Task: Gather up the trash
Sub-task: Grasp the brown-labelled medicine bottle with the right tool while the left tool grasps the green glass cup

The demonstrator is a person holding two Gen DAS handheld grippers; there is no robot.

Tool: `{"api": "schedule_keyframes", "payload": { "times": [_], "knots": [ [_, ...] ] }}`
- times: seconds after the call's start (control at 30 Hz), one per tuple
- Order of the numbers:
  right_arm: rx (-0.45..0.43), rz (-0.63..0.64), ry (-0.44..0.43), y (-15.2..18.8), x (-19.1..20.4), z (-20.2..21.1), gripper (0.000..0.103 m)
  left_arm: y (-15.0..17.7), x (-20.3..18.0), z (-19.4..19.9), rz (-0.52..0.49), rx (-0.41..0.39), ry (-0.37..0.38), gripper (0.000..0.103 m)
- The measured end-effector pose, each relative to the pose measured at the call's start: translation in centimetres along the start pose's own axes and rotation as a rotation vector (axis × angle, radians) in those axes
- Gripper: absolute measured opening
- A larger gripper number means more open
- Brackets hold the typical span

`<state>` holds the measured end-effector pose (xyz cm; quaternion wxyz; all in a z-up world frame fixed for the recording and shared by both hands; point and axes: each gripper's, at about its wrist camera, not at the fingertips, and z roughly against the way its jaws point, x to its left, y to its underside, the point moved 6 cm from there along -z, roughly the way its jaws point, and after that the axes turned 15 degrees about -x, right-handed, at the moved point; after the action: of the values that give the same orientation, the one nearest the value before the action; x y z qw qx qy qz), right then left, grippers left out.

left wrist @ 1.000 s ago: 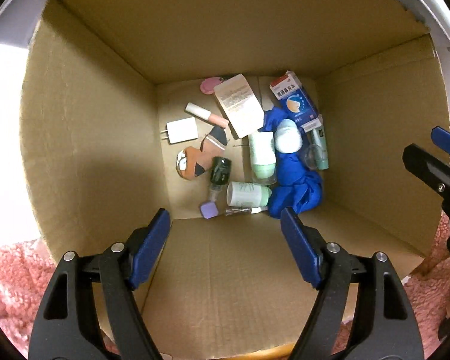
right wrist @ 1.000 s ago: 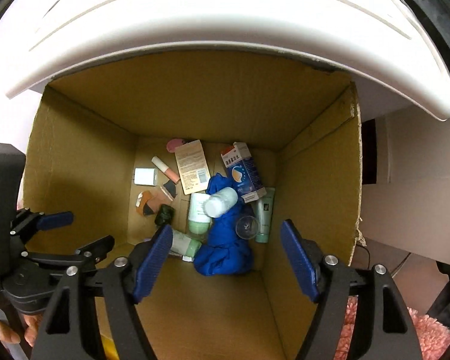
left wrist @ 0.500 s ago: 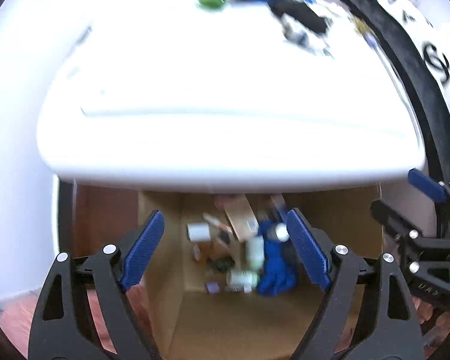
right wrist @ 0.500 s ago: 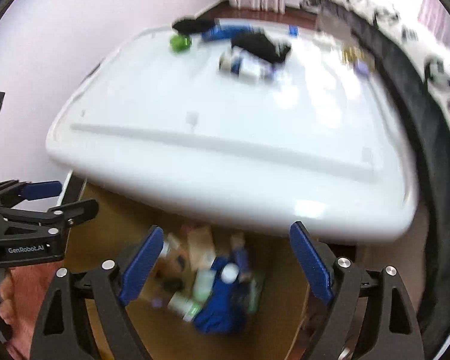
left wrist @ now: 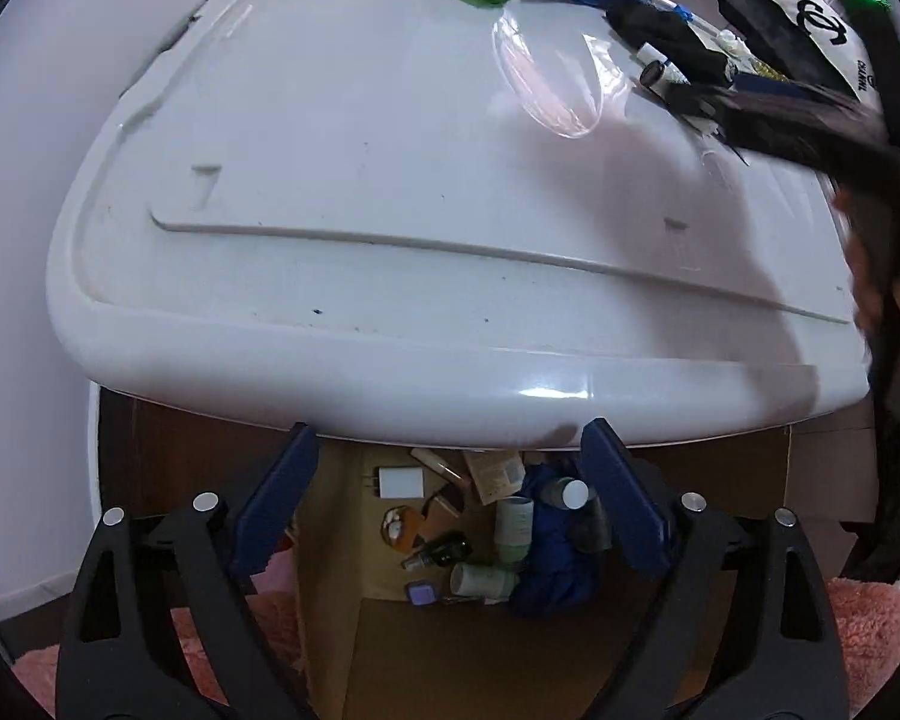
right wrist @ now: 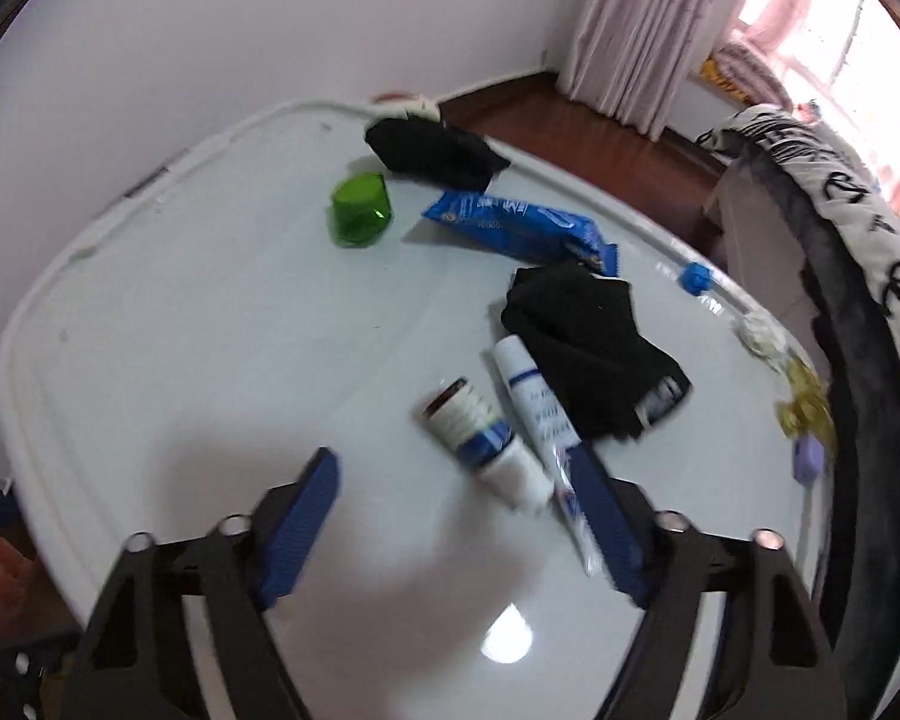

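1. Over the white table [right wrist: 150, 360], my right gripper [right wrist: 450, 516] is empty. Its jaws have just been closing a bit, with nothing between them.
2. My left gripper [left wrist: 444, 504] hangs open and empty above the cardboard box [left wrist: 450, 648], where some trash already lies. Its jaws have just been opening.
3. Next I think I should open my right jaws wider, drop straight over the white bottle [right wrist: 486, 438] and squeeze its middle.
4. On the table I count one white bottle, one tube [right wrist: 534, 402], one green cup [right wrist: 360, 210], one blue packet [right wrist: 516, 228] and two black cloths [right wrist: 588, 348].
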<state>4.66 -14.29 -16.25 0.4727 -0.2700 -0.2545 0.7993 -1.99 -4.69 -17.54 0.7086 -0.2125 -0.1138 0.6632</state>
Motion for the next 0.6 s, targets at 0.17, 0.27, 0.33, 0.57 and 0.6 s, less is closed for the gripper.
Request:
{"api": "schedule_keyframes", "payload": {
  "times": [0.17, 0.27, 0.33, 0.57, 0.6],
  "knots": [
    [0.065, 0.02, -0.029, 0.4, -0.9, -2.8, 0.042, -0.4, -2.4, 2.2, -0.104, -0.098, 0.03, 0.088],
    [0.072, -0.029, -0.036, 0.6, -1.3, -2.9, 0.026, -0.5, -3.0, 2.5, -0.107, -0.104, 0.053, 0.088],
    [0.08, -0.057, -0.027, 0.8, -1.3, -2.6, 0.026, -0.3, -2.9, 2.3, -0.094, -0.093, 0.06, 0.088],
    [-0.047, -0.258, -0.034, 0.3, -1.8, 4.2, 0.025, -0.5, -1.7, 2.6, -0.052, -0.118, 0.063, 0.088],
    [-0.072, -0.291, -0.04, 0.3, -2.0, 5.5, 0.025, -1.0, -1.4, 2.8, -0.035, -0.122, 0.07, 0.088]
  ]
}}
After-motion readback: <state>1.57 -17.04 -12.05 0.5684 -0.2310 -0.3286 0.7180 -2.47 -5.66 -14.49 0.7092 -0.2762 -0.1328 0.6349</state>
